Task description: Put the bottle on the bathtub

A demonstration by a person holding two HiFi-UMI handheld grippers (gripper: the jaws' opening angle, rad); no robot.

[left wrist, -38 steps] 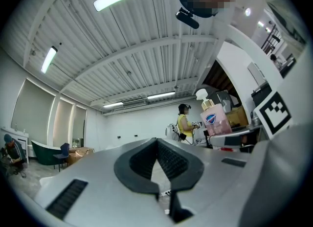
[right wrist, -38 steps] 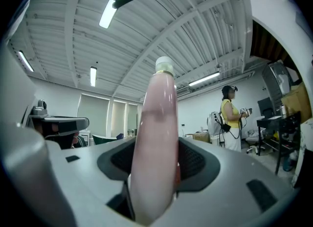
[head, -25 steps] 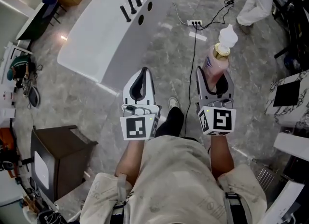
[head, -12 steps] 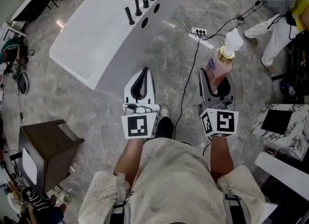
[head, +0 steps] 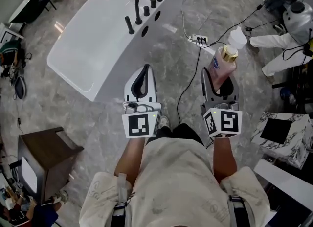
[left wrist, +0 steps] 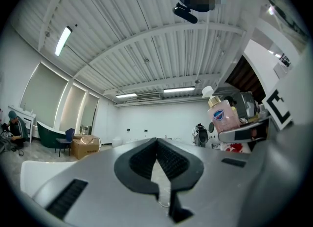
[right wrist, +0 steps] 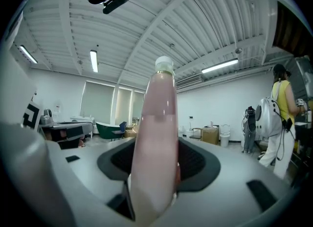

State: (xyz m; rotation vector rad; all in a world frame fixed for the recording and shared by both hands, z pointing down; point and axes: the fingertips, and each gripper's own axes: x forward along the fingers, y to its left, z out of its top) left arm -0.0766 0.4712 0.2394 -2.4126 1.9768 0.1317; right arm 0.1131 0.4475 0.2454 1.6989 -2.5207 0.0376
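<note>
Between the fingers of the right gripper [head: 219, 78], there's the bottle [head: 221, 66]: pink, gold collar, white pump on top. The pads are clamped on its lower body from both sides, and the right gripper view shows it rising straight up out of that grip [right wrist: 156, 133].

Over to the left gripper [head: 145, 69]: fingers pressed together at the tips, nothing between them, and the left gripper view shows the pads meeting [left wrist: 157, 145].

Ahead of the left fingers and off to their left lies the white bathtub [head: 93, 45], with its black faucet [head: 139, 1] on the far end. The bottle is well apart from it, carried above the grey floor. Beyond the right fingers a power strip [head: 198, 38] sits on that floor, and further right a person in white trousers [head: 279, 40].
</note>
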